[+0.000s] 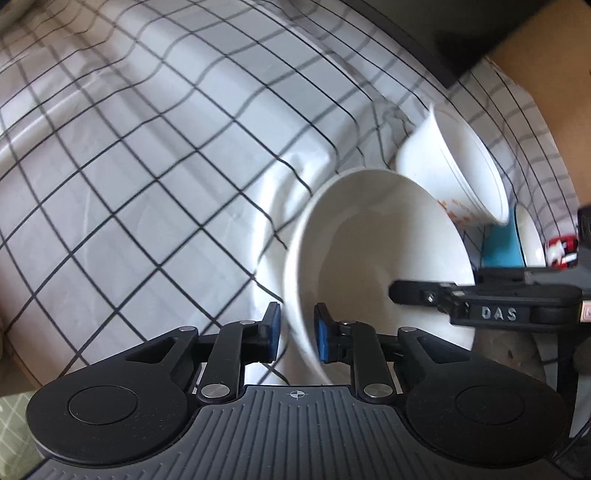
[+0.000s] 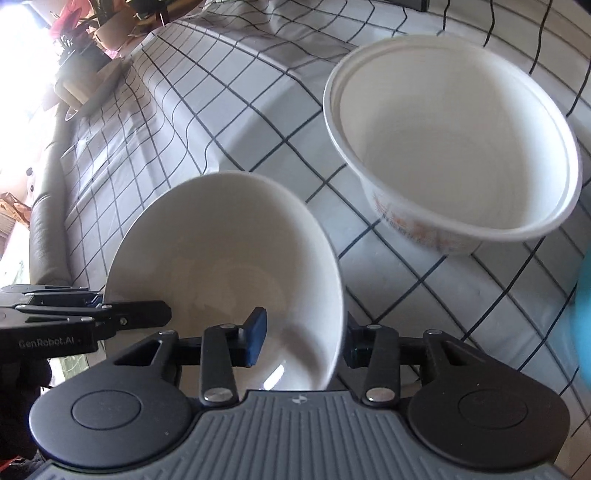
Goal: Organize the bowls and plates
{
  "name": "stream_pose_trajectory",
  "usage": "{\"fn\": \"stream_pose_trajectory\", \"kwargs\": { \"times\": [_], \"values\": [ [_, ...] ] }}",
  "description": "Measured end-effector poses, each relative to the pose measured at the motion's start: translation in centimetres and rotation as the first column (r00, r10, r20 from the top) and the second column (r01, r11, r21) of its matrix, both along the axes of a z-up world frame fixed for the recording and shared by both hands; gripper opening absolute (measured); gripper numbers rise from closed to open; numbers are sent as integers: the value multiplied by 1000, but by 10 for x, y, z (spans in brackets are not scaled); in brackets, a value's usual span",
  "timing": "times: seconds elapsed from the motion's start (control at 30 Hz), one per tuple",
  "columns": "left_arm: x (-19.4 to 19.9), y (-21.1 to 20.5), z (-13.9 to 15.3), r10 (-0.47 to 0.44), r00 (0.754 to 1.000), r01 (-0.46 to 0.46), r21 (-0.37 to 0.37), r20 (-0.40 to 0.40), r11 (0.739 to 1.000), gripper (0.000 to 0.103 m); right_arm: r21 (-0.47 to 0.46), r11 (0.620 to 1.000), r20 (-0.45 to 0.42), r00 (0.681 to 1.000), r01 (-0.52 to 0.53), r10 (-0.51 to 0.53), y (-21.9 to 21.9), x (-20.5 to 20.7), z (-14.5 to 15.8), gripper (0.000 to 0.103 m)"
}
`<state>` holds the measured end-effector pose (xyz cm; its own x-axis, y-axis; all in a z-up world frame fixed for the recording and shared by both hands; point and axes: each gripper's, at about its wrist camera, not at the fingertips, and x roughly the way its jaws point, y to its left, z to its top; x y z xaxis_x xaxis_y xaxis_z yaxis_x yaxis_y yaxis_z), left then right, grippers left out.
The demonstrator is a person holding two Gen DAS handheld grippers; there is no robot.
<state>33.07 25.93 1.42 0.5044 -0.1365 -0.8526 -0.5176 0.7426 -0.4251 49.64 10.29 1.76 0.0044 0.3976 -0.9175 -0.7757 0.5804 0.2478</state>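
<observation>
A plain white bowl (image 1: 369, 266) sits in front of both grippers on the checked tablecloth (image 1: 147, 166). My left gripper (image 1: 297, 326) straddles its near rim, with the blue pads pressed on the wall from inside and outside. In the right wrist view my right gripper (image 2: 304, 338) has the same bowl's (image 2: 229, 251) rim between its jaws. Its inner pad (image 2: 256, 336) stands clear of the wall, so it is open. A second white bowl with an orange pattern (image 2: 450, 140) stands behind, apart from both grippers.
A blue object (image 1: 502, 247) and another white dish (image 1: 530, 240) lie past the patterned bowl, with a red item (image 1: 561, 251) beside them. Potted plants (image 2: 85, 33) stand at the cloth's far corner. A brown surface (image 1: 554, 74) borders the cloth.
</observation>
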Motion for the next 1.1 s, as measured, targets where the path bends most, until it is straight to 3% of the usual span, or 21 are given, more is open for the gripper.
{"fn": "stream_pose_trajectory", "kwargs": {
  "times": [0.33,0.57,0.67,0.83,1.1],
  "values": [
    [8,-1,-11,25,1000,-25,-15,5,1000,21,15,996,-16,996,88,-87,-2,0,-1,41],
    [-12,15,-2,55,998,-55,-4,-12,998,22,41,991,-22,992,128,-127,7,-20,11,41],
    [-24,25,13,56,998,-56,-10,2,998,22,76,991,26,993,110,-112,15,-38,31,41],
    [-34,33,57,13,999,-14,40,46,999,21,162,979,50,989,127,-136,10,-54,66,41],
    [-9,3,120,-175,977,163,103,120,981,22,274,929,96,954,248,-283,-44,-67,119,41]
  ]
}}
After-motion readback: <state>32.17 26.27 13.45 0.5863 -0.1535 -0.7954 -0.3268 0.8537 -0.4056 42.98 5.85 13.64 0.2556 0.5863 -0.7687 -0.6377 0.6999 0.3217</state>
